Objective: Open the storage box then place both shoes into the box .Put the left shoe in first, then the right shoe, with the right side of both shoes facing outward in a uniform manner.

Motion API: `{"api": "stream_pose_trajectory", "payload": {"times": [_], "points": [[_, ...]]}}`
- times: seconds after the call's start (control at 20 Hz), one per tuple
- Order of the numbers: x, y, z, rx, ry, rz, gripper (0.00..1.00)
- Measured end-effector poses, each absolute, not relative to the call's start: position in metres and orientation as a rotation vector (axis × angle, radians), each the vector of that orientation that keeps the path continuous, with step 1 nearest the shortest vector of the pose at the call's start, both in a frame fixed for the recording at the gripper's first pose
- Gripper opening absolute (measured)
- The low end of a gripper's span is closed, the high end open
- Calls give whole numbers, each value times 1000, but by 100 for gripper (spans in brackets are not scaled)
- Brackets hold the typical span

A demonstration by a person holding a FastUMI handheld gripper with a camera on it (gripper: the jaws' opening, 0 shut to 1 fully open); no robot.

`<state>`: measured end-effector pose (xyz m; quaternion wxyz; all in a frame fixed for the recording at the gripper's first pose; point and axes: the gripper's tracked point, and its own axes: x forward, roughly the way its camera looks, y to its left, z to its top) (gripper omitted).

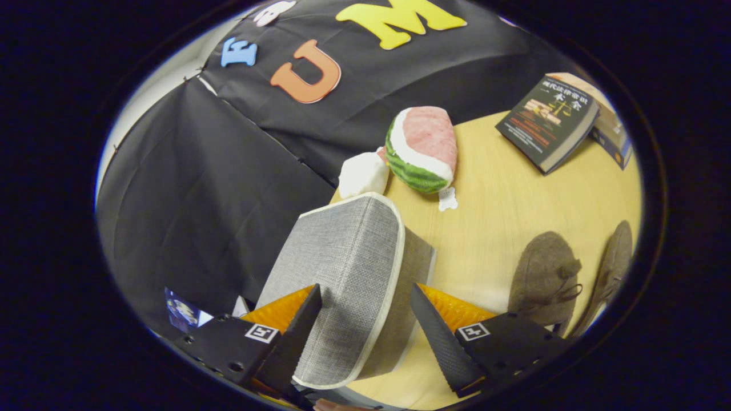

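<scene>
Low in the frame, the hand-held gripper (365,319) stands wide open, its two fingers spread on either side of the grey fabric storage box (342,285). The box's cream-trimmed lid is shut, and the box sits at the near left edge of the pale wooden table (502,205), between the fingers; whether either finger touches it I cannot tell. At lower right, just beyond the right finger, lie two brown shoes (545,279) side by side, the nearer one with a lace bow. Farther up, at centre frame, a watermelon-slice plush (422,148) rests beside a white soft object (362,174). At upper right, a dark book (548,123) leans over another book (614,137).
</scene>
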<state>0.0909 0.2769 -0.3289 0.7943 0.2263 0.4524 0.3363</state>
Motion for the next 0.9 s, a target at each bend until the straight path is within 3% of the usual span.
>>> {"api": "stream_pose_trajectory", "payload": {"times": [0.35, 0.5, 0.65, 0.9], "points": [[84, 289, -330, 659, 1107, 854, 99], [86, 287, -329, 660, 1143, 846, 79], [87, 280, -328, 667, 1165, 825, 72], [86, 261, -319, 624, 1183, 812, 32]]}}
